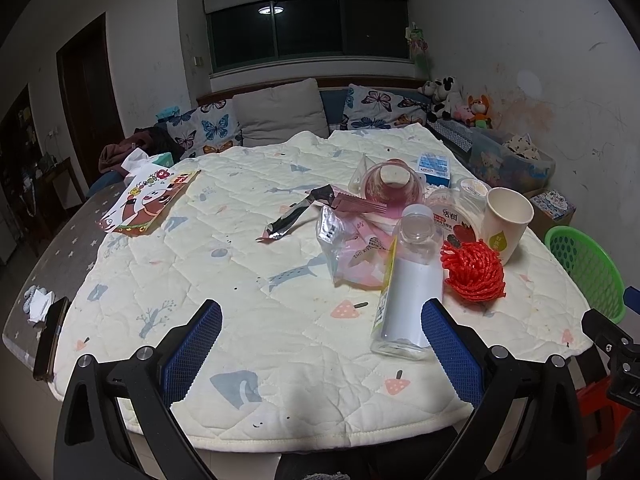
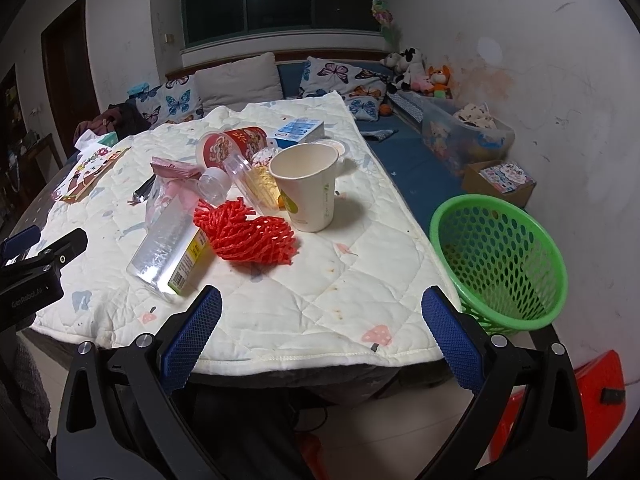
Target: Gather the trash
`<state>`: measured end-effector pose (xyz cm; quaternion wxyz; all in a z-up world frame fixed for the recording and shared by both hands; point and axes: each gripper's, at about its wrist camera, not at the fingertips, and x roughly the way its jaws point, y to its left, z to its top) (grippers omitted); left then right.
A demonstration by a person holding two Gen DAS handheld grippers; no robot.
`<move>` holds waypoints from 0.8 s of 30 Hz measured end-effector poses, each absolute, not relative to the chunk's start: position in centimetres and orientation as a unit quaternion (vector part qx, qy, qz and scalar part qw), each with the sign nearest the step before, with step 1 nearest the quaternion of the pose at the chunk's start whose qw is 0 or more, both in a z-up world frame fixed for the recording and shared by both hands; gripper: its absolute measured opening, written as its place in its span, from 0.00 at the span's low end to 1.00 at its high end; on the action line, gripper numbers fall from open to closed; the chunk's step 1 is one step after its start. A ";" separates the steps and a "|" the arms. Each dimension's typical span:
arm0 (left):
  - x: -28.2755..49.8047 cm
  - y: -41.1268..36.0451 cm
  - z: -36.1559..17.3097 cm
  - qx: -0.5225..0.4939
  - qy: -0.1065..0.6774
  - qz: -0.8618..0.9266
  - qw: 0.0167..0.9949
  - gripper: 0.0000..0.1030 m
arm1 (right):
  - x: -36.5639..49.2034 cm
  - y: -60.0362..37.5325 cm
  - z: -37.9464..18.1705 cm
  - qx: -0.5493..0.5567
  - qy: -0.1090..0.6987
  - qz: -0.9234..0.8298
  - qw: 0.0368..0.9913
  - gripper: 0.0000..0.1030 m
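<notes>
One crumpled red foam net [image 2: 246,232] beside clear bottle [image 2: 170,250]

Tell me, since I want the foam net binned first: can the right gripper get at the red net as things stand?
Probably yes: the right gripper is open, and the red net lies uncovered on the quilt, bare cloth between them.

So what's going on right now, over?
Both grippers open, empty. Trash untouched: red foam net, paper cup, clear bottle. Green basket beside table, path clear.
</notes>
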<state>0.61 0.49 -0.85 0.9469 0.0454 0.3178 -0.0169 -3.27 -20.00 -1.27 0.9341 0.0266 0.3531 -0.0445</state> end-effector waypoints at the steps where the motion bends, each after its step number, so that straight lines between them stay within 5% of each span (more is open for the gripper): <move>1: 0.6 0.5 -0.8 0.046 0.318 -0.016 0.947 0.94 | -3.3 -20.0 -1.3 0.027 0.353 -0.045 0.934 0.96; 24: 2.4 0.5 -1.4 0.043 0.323 -0.011 0.945 0.94 | -0.6 -20.8 -1.2 0.026 0.348 -0.035 0.937 0.96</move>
